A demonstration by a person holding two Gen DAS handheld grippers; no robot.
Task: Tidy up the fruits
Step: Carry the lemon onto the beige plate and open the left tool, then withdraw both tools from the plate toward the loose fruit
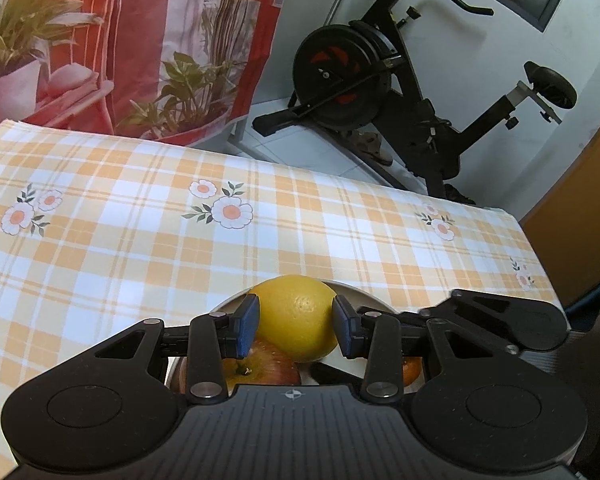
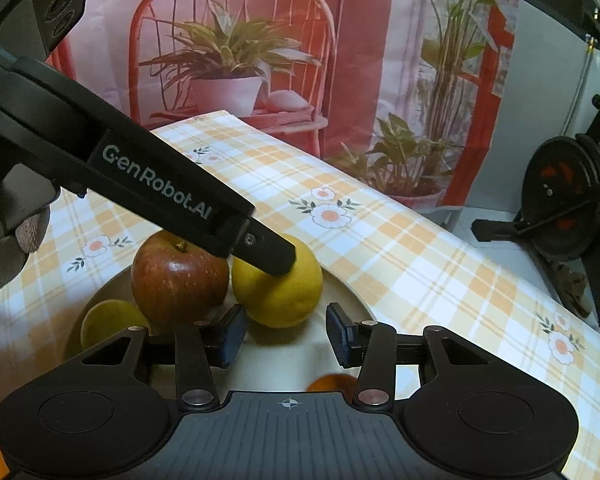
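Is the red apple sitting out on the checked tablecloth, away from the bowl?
No. In the right wrist view the red apple sits inside the bowl, right beside the big yellow fruit.

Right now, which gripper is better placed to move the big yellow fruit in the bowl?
Left. The left gripper already has its pads at both sides of the yellow fruit in the bowl. The right gripper stands nearer, with nothing between its pads.

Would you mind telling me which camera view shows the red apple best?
The right wrist view: the red apple stands almost whole in the bowl, beside the yellow citrus. In the left wrist view only its top peeks out behind the left gripper's fingers.
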